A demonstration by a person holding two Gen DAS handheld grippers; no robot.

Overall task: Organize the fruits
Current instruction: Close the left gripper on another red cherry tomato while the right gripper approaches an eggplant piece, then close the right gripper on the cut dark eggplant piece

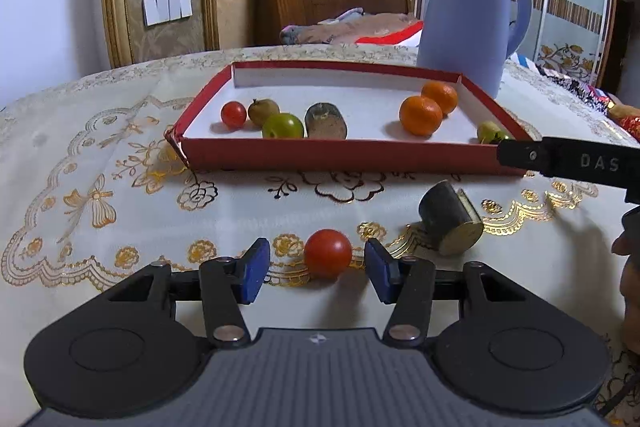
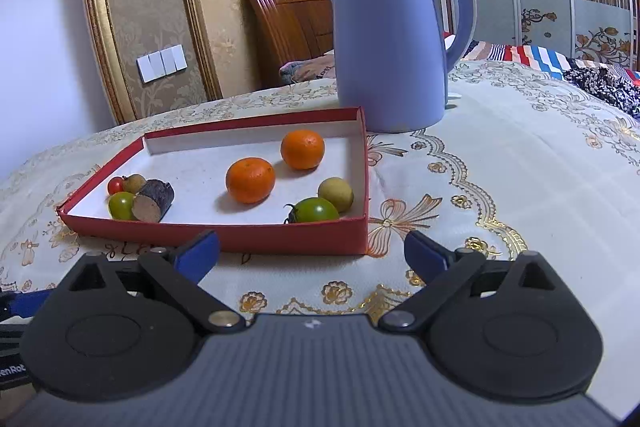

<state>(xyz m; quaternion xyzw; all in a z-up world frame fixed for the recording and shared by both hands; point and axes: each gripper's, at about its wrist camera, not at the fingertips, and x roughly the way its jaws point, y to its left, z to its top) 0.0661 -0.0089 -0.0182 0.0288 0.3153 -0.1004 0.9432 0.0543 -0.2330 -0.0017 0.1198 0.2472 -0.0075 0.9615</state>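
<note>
A red tomato (image 1: 328, 253) lies on the tablecloth between the open jaws of my left gripper (image 1: 318, 269), touching neither pad. A dark sugarcane piece (image 1: 450, 221) lies on the cloth to its right. The red tray (image 1: 340, 154) behind holds a small red tomato (image 1: 233, 114), a brownish fruit (image 1: 262, 110), a green fruit (image 1: 282, 126), a sugarcane piece (image 1: 325, 121), two oranges (image 1: 421, 115) and a green tomato (image 1: 491, 133). My right gripper (image 2: 312, 253) is open and empty in front of the tray (image 2: 256, 238), whose oranges (image 2: 251, 179) and green tomato (image 2: 316, 209) show.
A blue kettle (image 2: 390, 39) stands behind the tray's right end; it also shows in the left wrist view (image 1: 466, 15). The right gripper's body (image 1: 568, 163) crosses the left view's right side. A bed and wardrobe lie beyond the table.
</note>
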